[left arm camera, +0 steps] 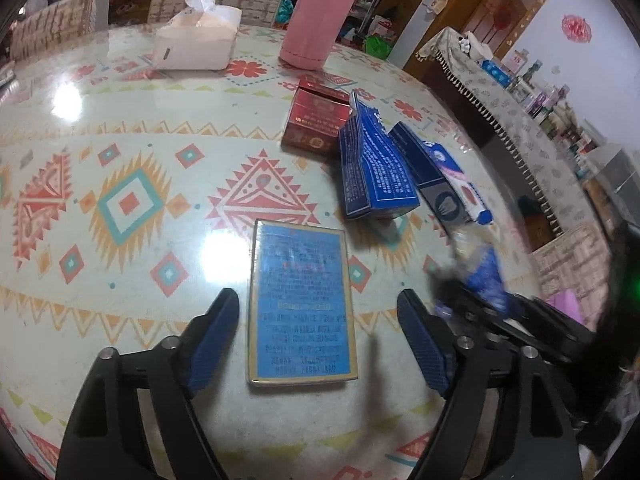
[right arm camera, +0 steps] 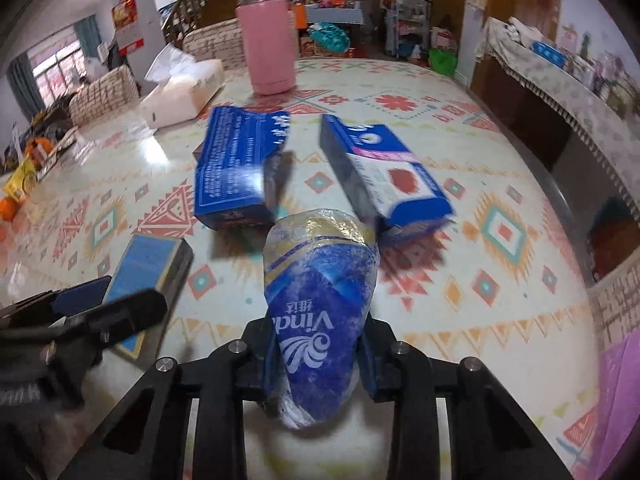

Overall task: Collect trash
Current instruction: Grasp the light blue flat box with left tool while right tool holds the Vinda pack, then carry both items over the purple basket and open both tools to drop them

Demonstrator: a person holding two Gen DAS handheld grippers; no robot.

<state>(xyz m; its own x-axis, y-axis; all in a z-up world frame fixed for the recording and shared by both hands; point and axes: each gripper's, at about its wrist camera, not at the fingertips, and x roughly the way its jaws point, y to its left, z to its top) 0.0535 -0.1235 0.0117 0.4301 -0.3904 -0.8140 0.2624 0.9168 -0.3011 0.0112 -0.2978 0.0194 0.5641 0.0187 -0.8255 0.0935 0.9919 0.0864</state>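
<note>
The right gripper (right arm camera: pixel 318 354) is clamped on a crumpled blue Vinda tissue wrapper (right arm camera: pixel 320 292), held above the patterned counter (right arm camera: pixel 460 152). The left gripper (left arm camera: pixel 318 336) is spread wide, one finger on either side of a flat light-blue box (left arm camera: pixel 302 304) lying on the counter, touching neither side. Beyond lie two torn dark-blue cartons (left arm camera: pixel 374 172) (left arm camera: pixel 436 172), a red cigarette pack (left arm camera: pixel 316 120), a tissue pack (left arm camera: pixel 196 42) and a pink flask (left arm camera: pixel 318 20).

"Vinda", with two Chinese characters beside it, is showing upside down in white on the blue plastic wrapper (right arm camera: pixel 320 300) between the right gripper's (right arm camera: pixel 318 354) fingers; print on the boxes ahead is staying illegible.
</note>
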